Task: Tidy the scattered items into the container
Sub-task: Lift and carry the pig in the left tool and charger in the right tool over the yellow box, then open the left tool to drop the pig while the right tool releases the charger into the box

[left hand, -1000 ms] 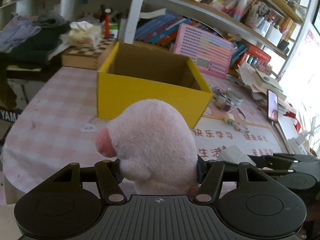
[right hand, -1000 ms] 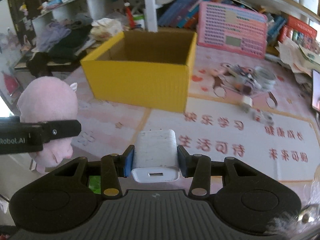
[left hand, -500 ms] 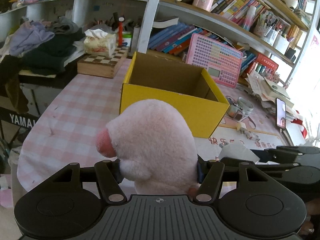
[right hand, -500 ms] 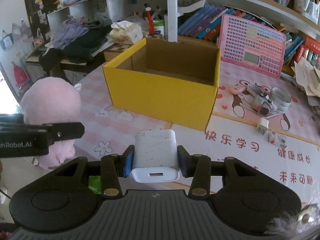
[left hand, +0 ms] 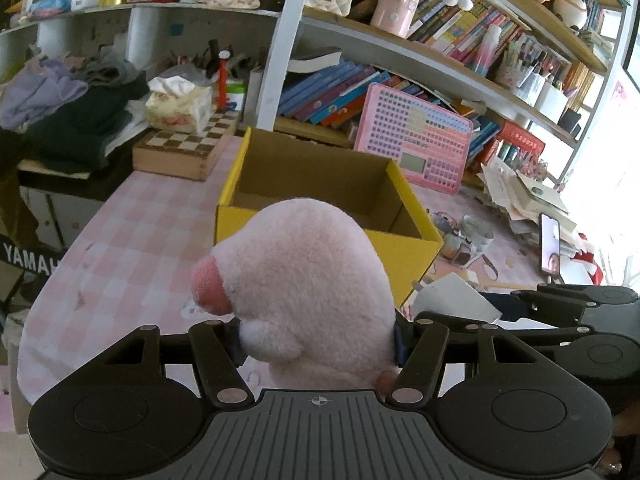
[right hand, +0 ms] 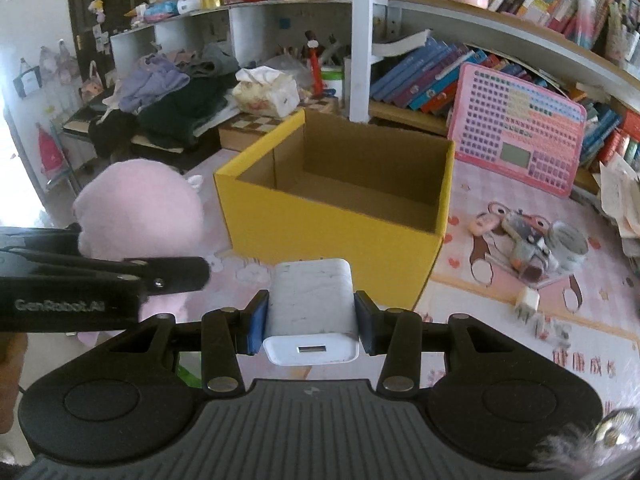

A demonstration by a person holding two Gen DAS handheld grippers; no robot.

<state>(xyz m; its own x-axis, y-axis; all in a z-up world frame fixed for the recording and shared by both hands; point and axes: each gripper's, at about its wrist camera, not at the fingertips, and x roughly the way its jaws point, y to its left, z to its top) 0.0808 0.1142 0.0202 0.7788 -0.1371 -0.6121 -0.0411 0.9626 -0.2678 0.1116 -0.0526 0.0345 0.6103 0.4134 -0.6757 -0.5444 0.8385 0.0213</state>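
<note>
Home kid's room: bookshelves w/ books, clothes pile, pink checked table

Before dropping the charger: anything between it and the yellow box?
Nothing: only bare pink mat separates the charger from the yellow box, seen in the right wrist view.

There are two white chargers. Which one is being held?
The bigger white charger, pinched in the right gripper. The small white charger lies loose on the pink mat, right of the yellow box.

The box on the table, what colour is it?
The box is yellow outside and plain brown cardboard inside, clearest in the right wrist view.
</note>
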